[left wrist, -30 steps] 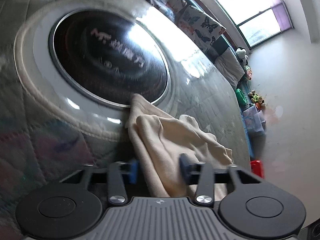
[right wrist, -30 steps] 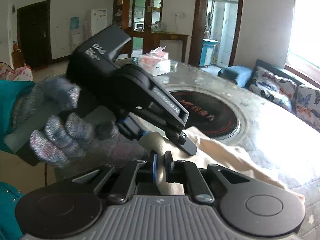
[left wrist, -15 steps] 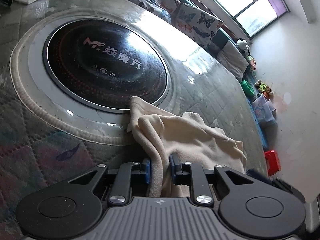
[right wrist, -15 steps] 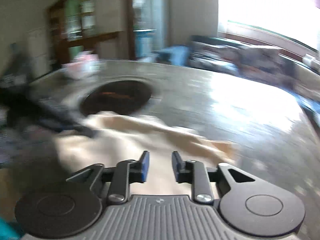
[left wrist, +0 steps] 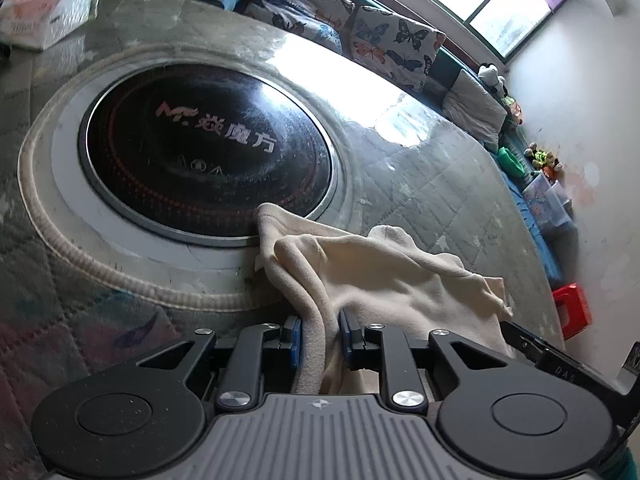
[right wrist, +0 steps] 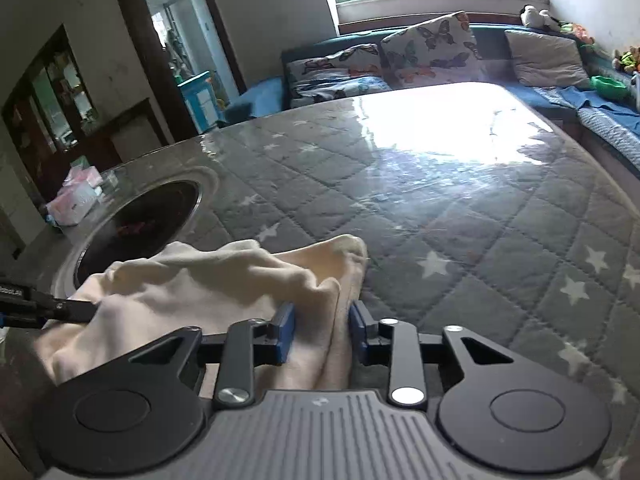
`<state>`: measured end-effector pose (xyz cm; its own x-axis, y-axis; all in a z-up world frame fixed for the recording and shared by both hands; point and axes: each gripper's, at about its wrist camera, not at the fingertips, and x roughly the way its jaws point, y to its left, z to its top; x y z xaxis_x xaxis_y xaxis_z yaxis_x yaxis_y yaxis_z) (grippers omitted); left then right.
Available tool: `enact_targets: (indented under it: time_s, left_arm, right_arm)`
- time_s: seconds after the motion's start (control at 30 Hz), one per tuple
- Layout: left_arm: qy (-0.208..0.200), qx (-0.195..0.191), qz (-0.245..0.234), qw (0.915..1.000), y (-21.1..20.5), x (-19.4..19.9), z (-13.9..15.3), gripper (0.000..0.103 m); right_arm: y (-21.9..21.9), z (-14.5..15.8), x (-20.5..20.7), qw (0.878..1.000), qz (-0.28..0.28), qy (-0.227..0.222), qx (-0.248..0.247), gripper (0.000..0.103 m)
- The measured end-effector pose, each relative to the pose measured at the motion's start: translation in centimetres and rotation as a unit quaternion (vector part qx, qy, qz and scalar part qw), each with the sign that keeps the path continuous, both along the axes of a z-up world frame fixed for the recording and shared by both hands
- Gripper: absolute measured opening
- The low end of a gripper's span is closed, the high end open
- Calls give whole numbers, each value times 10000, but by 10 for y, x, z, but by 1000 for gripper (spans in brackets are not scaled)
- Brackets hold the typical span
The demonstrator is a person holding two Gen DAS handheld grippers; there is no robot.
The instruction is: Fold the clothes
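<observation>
While both tongs sit low over a quilted tabletop, this is how things lie.

Cloth: a cream garment lies crumpled on the tabletop, one corner lapping the rim of a round black cooktop set into the surface.

Left tongs: the left tongs are clamped on a thick fold of the cloth, which runs up between the blue pads and back under the tool body.

Right tongs: the right tongs have a bunched ridge of the same cloth between their blue pads; the jaws are closing. The cloth touches the left pad, while a narrow gap shows beside the right one.

Other tool: seen from the right wrist, the left tool's dark tip meets the cloth at its left edge.

Tabletop: grey quilting with white stars, under a glossy clear cover that glares with window light.

Tissue box: a pink and white box sits at the far edge, well apart from the cloth.

Background: a sofa with butterfly cushions stands beyond the tabletop.
</observation>
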<state>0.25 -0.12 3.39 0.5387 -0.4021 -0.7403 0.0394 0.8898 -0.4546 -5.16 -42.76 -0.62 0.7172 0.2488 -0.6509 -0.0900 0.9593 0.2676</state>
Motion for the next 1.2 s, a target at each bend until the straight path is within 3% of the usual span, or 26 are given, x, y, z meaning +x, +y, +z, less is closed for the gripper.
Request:
enact_targets:
  time_s: [0.1,0.53,1.2]
  left_arm:
    - [-106,153,-55,9998,-4,0,3,19]
    - [-616,285,-542,9962,-58,17,30,13]
    - [-819,452,-1341,9865,-190,40,35,11]
  right_arm:
    - [2,0,-3,10000,4,-93,22,11]
    - [-12,51,-35,9947,-320,-906,-378,9]
    - [-95,85,-53,9774,-1379,-1254,-993,9]
